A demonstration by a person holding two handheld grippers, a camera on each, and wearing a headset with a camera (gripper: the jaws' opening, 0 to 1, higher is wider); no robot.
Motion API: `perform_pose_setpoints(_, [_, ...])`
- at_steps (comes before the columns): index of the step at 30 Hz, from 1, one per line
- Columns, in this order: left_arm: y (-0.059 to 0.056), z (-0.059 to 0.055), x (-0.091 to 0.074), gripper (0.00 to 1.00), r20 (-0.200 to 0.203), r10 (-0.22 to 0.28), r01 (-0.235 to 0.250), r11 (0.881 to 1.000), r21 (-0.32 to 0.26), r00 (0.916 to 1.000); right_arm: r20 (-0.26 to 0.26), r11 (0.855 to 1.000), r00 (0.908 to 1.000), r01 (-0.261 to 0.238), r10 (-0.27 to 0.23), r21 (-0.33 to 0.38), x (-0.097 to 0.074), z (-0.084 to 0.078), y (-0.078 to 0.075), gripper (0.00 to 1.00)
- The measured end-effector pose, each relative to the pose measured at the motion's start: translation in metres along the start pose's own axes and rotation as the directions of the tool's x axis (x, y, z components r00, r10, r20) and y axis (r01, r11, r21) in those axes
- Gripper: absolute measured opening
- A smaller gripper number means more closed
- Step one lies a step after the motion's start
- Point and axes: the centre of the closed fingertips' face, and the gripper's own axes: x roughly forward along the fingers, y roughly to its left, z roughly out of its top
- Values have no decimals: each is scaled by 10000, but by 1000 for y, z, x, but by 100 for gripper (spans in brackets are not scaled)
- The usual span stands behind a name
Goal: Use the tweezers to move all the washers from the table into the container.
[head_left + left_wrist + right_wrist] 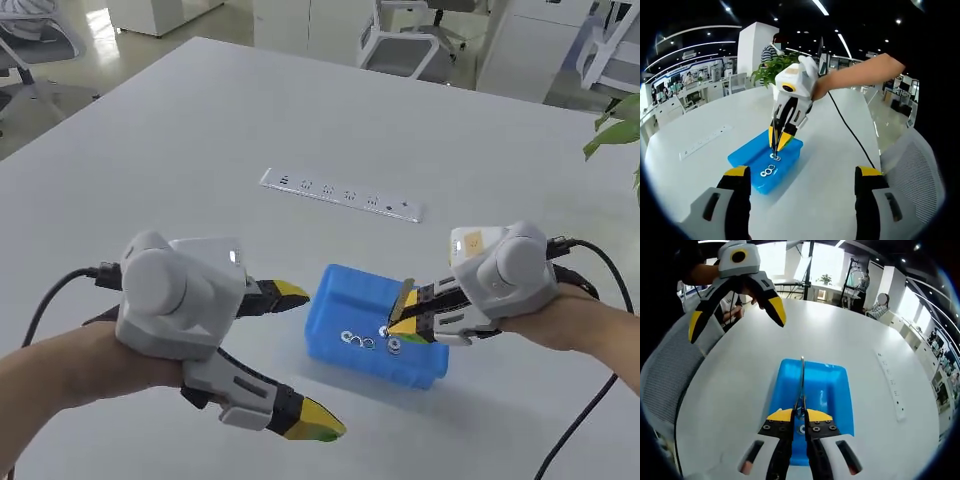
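Head view: a blue plastic container (340, 300), rectangular with rounded corners, sits on a plain white table (200, 140). Small metal ring washers (357, 341) lie inside it, toward its near side. The right gripper (412, 312) has its jaws pinched narrow on thin metal tweezers (404, 297), which point down into the container just beside the washers. The left gripper (303, 357) is just beside the container's left end, jaws spread wide, holding nothing. A flat white power strip (340, 193) lies well beyond the container.

Left gripper view: the tweezer tips meet one washer lying apart from a small cluster. Too small to tell whether they grip it.

Right gripper view: the tweezers run straight ahead over the smooth container floor. This gripper's own jaws cover the container's near part, so the washers are hard to make out.
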Motion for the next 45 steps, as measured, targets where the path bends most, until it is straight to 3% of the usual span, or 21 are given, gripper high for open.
perform_pose_setpoints(19, [12,7,11,89,-180,-106,110,9998,183,9998,-127,9990,9994,-326,330,302,18,-15,4,9])
perform_pose_setpoints(24, [22,15,18,79,-318,-20,34,9990,435,9995,-134,9986,9991,-401,405,333,19,-17,4,9])
perform_pose_setpoints(30, [41,24,29,56,-614,178,-119,9954,955,9980,-149,9984,9987,-474,479,319,20,-18,5,9])
perform_pose_setpoints(35, [52,33,43,44,-782,169,-64,9912,1323,9968,-173,9982,9984,-539,544,260,21,-17,5,9])
perform_pose_setpoints(45, [50,39,68,28,-1126,-444,610,9871,1483,9926,-164,9984,9984,-539,542,180,21,-18,5,9])
